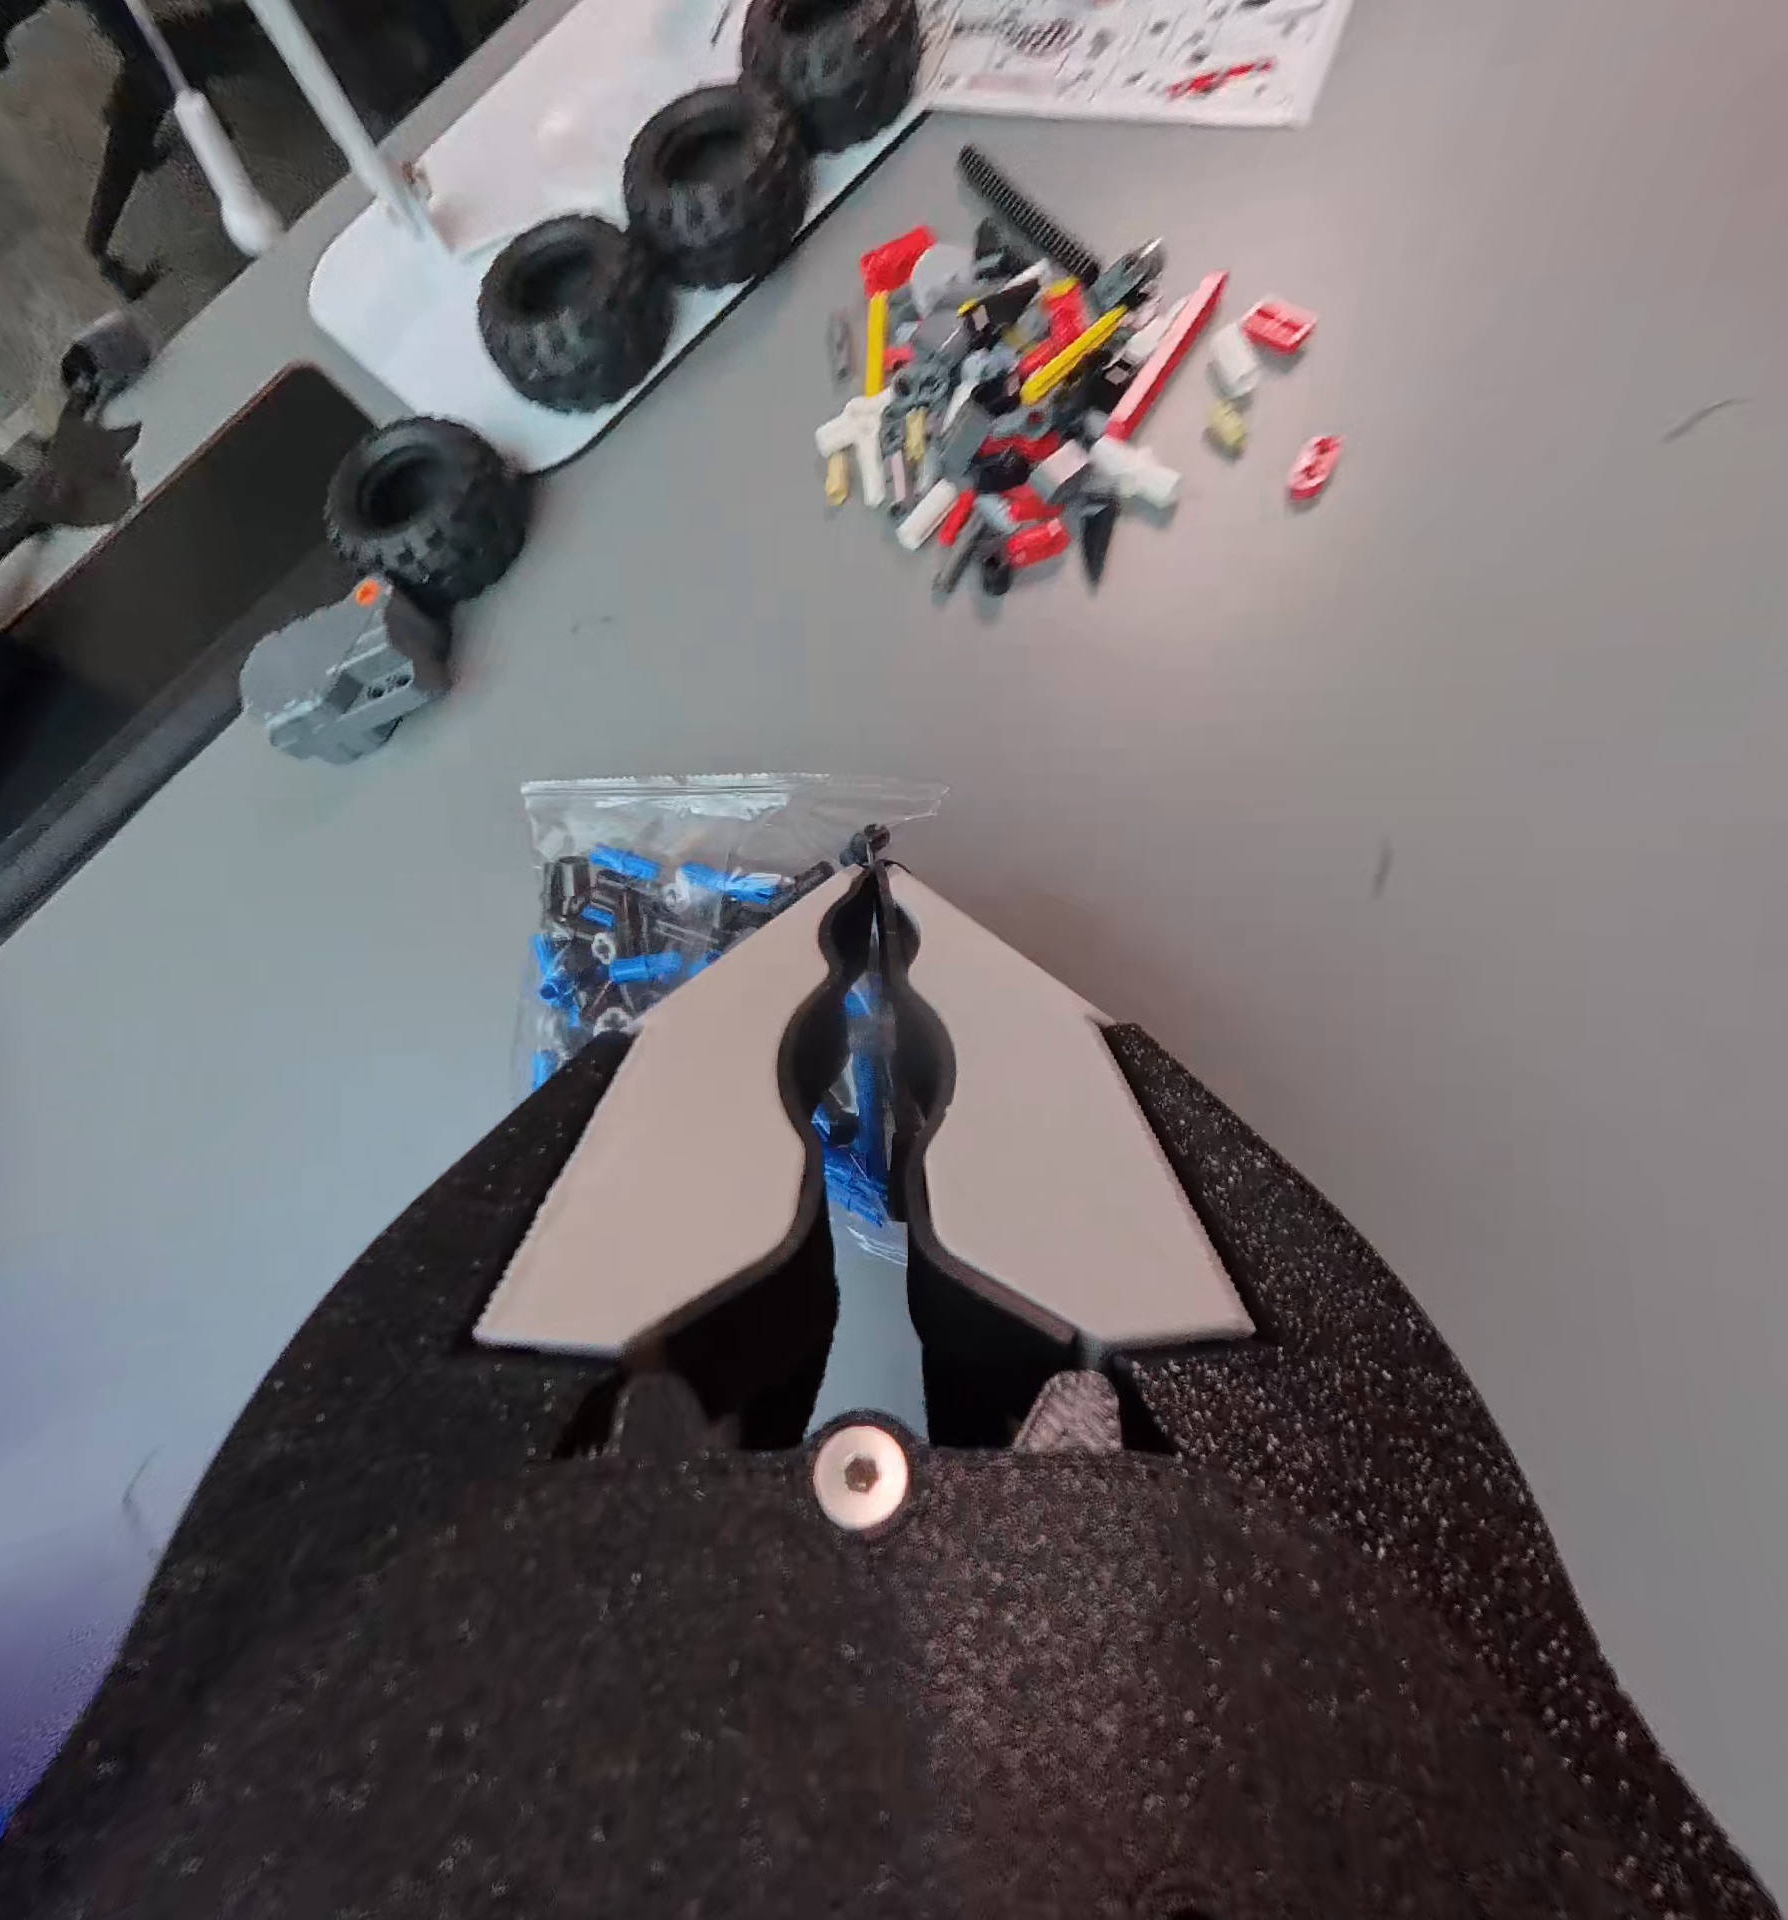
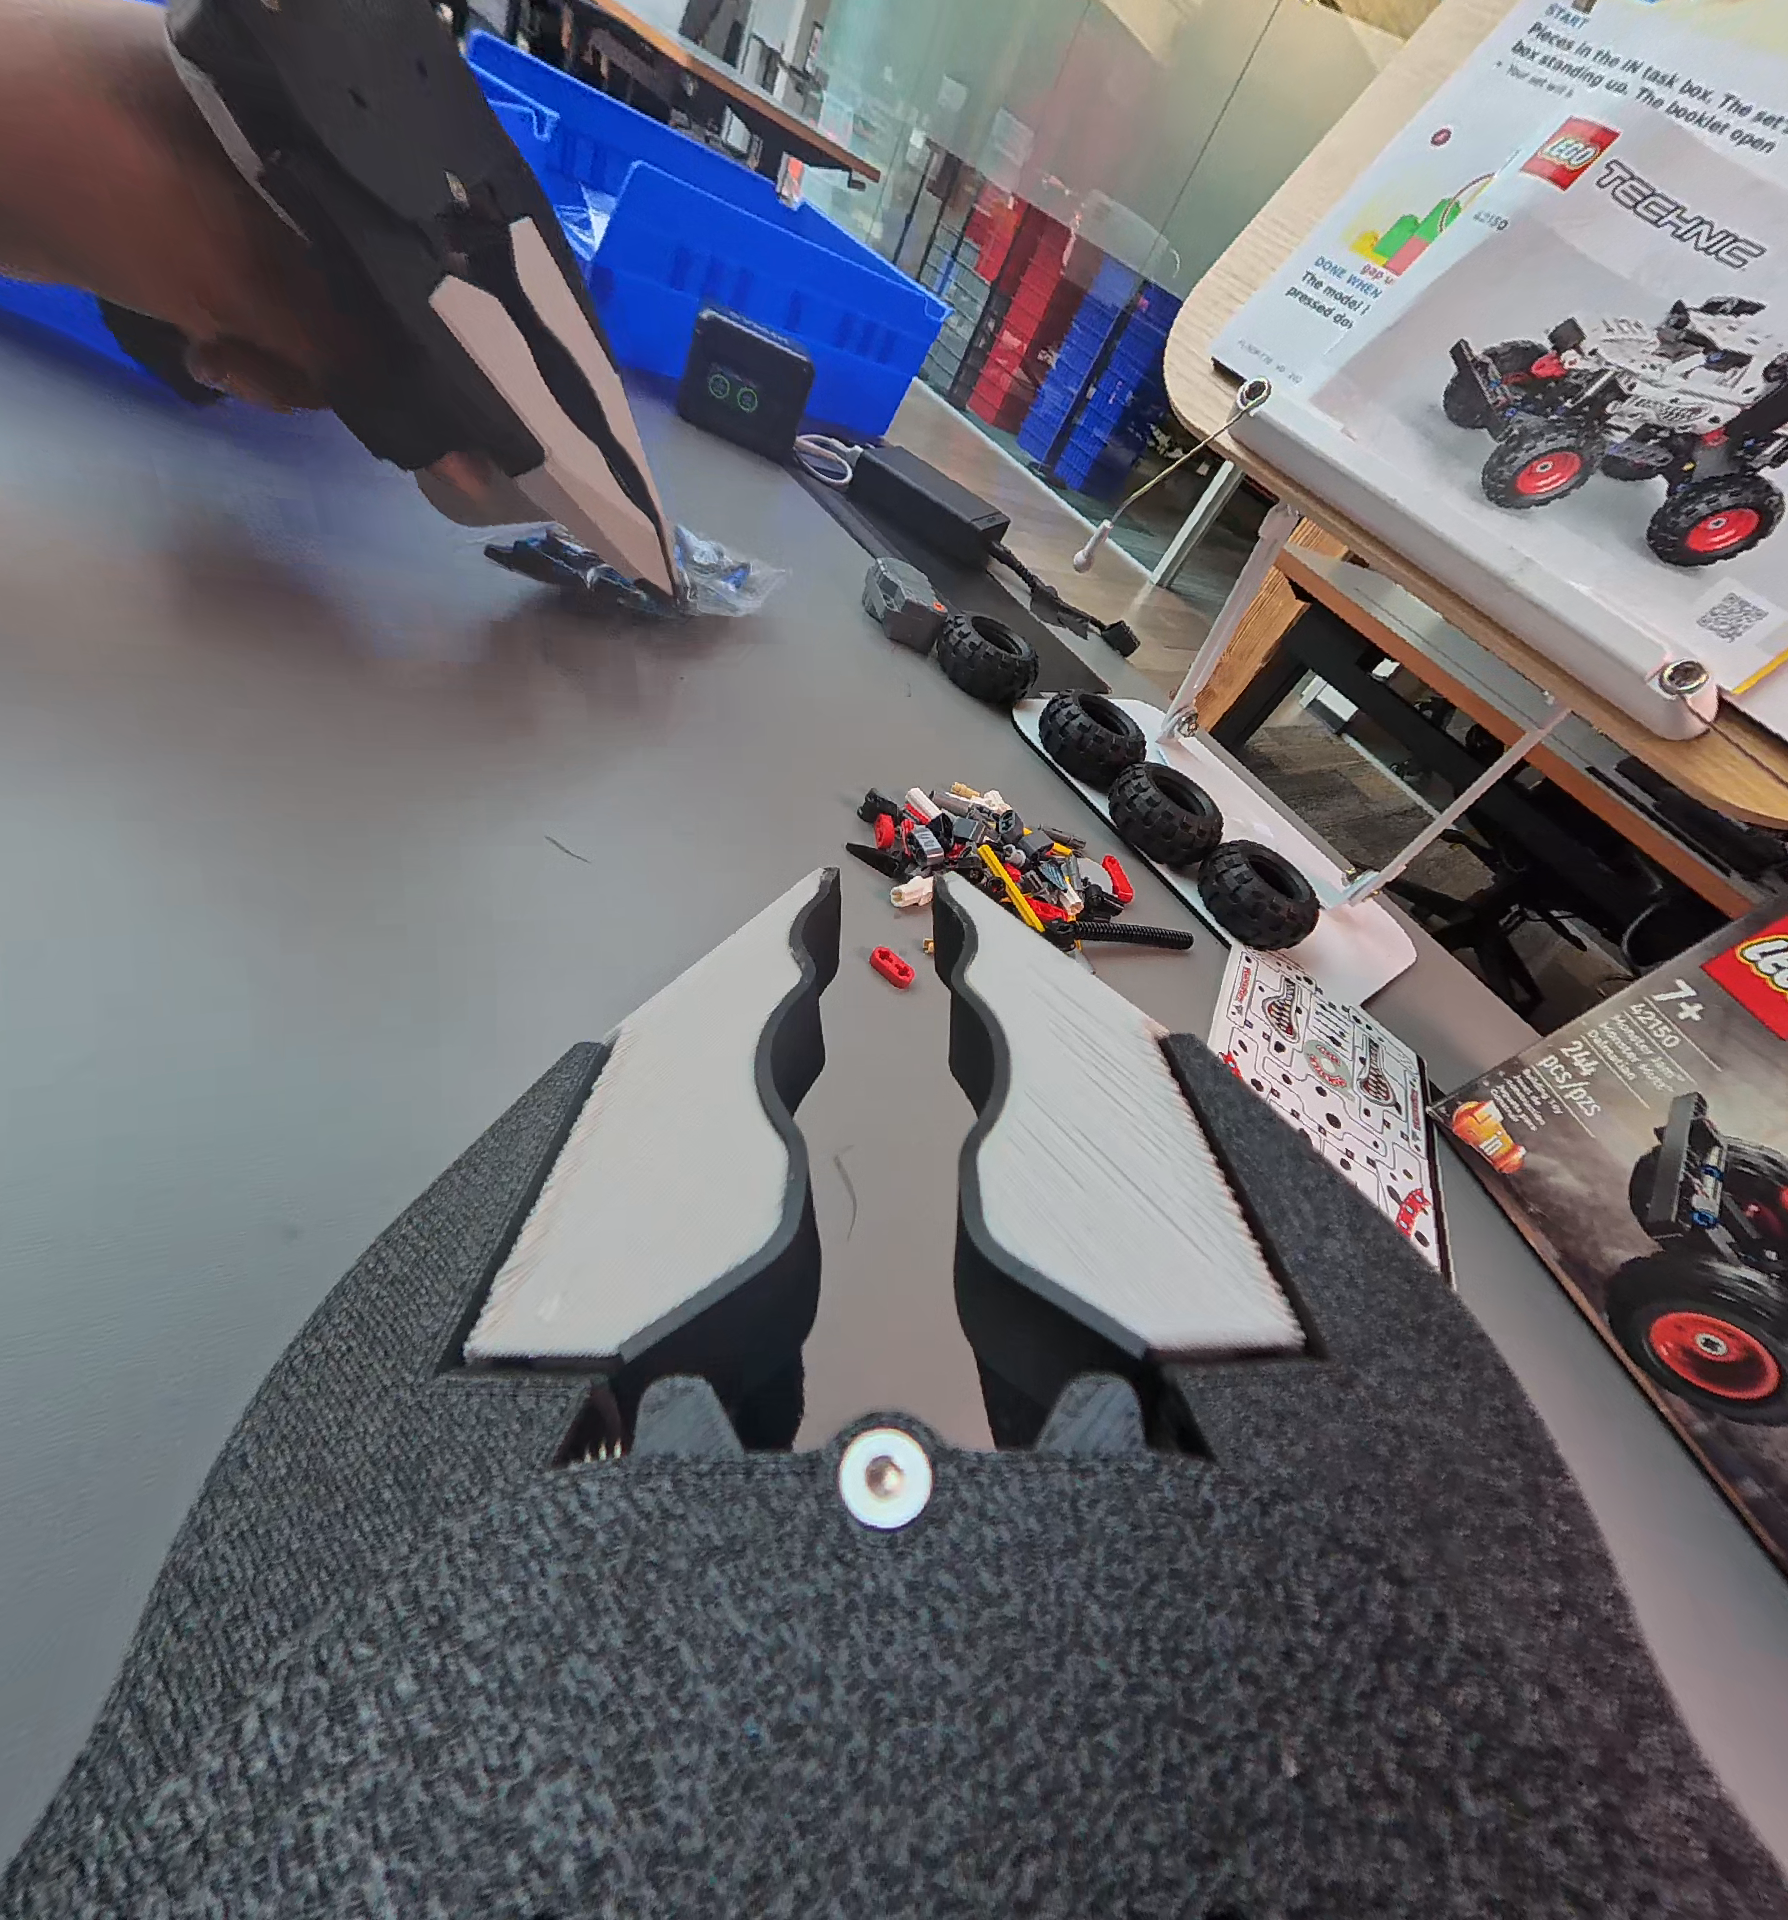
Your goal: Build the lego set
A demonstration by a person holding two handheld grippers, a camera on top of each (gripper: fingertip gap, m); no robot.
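A clear plastic bag (image 1: pixel 641 914) of blue and black pins lies on the grey table (image 1: pixel 1389 727). My left gripper (image 1: pixel 877 878) is shut, its tips pinching the bag's right edge. The right wrist view shows the same: the left gripper (image 2: pixel 666 582) has its closed tips on the bag (image 2: pixel 724 571), which is low at the table. My right gripper (image 2: pixel 885 894) is open and empty above the table. A small red piece (image 2: pixel 891 964) lies on the table beyond its fingers, untouched. A pile of loose red, black, yellow and white pieces (image 2: pixel 1004 852) lies just past the right fingertip; it also shows in the left wrist view (image 1: pixel 1025 405).
Black tyres (image 2: pixel 1165 810) sit in a row along a white stand base (image 2: pixel 1368 951), with one more (image 1: pixel 422 509) near a grey block (image 1: pixel 350 686). A sticker sheet (image 2: pixel 1326 1081) and the set's box (image 2: pixel 1700 1195) lie at the right. A booklet (image 2: pixel 1596 364) stands on the holder. Blue bins (image 2: pixel 765 270) are behind. My hands' fingertips stand some 20 centimeters from each other. Measured from the fingertips, the grey block (image 1: pixel 350 686) is 20 centimeters or so from the left gripper and 30 centimeters from the right. My right wrist view (image 2: pixel 893 593) looks at it from another angle.
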